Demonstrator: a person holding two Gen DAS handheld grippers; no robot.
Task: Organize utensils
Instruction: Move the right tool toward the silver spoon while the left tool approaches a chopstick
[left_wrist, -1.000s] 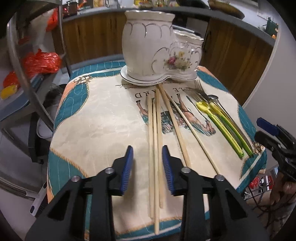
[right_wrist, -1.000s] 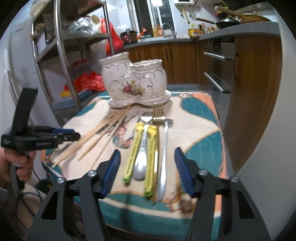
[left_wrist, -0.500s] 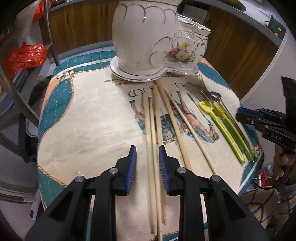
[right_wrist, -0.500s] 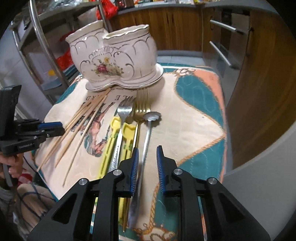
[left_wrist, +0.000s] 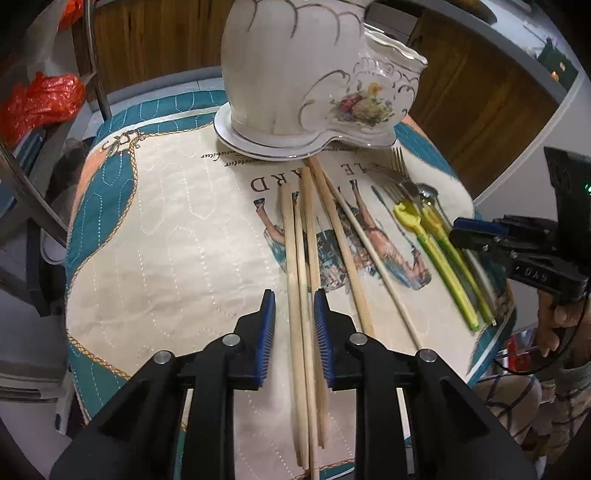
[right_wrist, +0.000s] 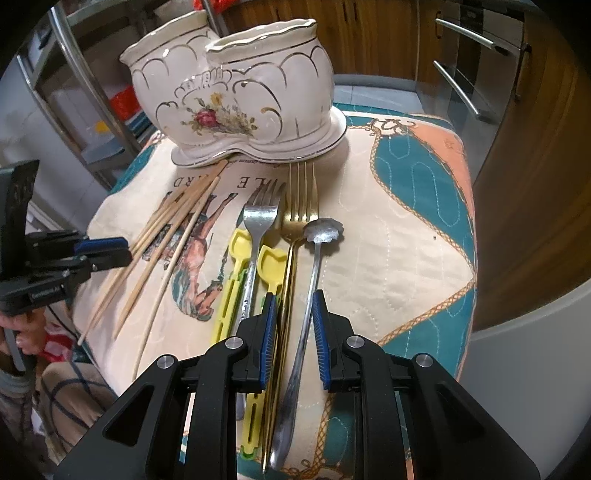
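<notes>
The left gripper (left_wrist: 294, 329), jaws closing around chopsticks (left_wrist: 302, 280), and the narrowly open right gripper (right_wrist: 294, 329) straddling a spoon (right_wrist: 310, 280) hover over the table cover (right_wrist: 399, 236) lettered "LE" and "ARD".

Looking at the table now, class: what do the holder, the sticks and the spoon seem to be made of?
Holder: apparently glazed ceramic, glossy white with gilt lines and a painted flower.
Sticks: probably bamboo or wood, pale, matte, with visible grain.
Spoon: likely steel, silvery and reflective.

quilted cloth (right_wrist: 413, 229) carries a ceramic holder (right_wrist: 240, 99), chopsticks (left_wrist: 306, 258), forks, apparently spoons.
</notes>
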